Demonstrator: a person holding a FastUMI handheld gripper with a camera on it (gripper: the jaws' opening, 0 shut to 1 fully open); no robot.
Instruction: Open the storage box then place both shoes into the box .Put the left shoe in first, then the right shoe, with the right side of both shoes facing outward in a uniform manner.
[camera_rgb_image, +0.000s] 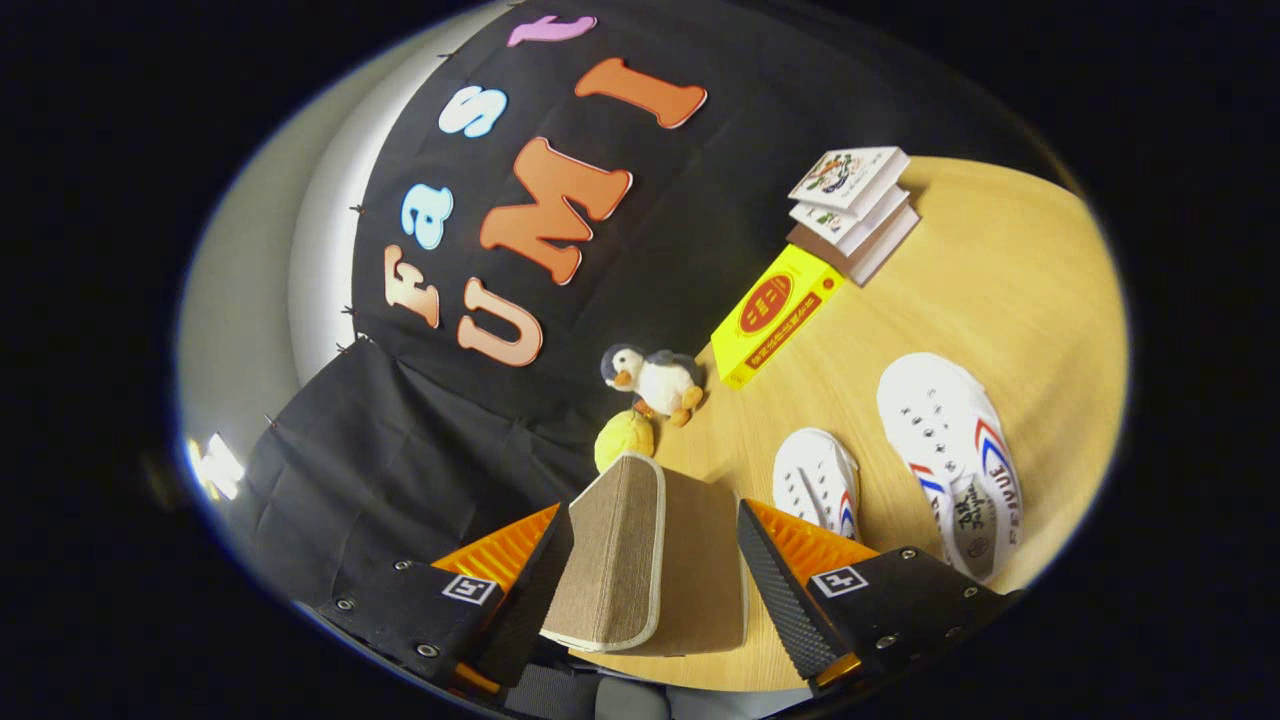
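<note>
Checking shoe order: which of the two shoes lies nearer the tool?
The smaller-looking shoe, just beyond the tool's finger; the other shoe lies farther out.

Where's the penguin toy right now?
The penguin stands on the table against the black cloth, beyond the claw and the box lid between its fingers, just behind a yellow ball and beside the yellow box.

The claw (655, 565) is tipped over to one side. Its two fingers (785, 585) are spread wide apart. The left one touches the lid (615, 555); the right one does not.
</note>
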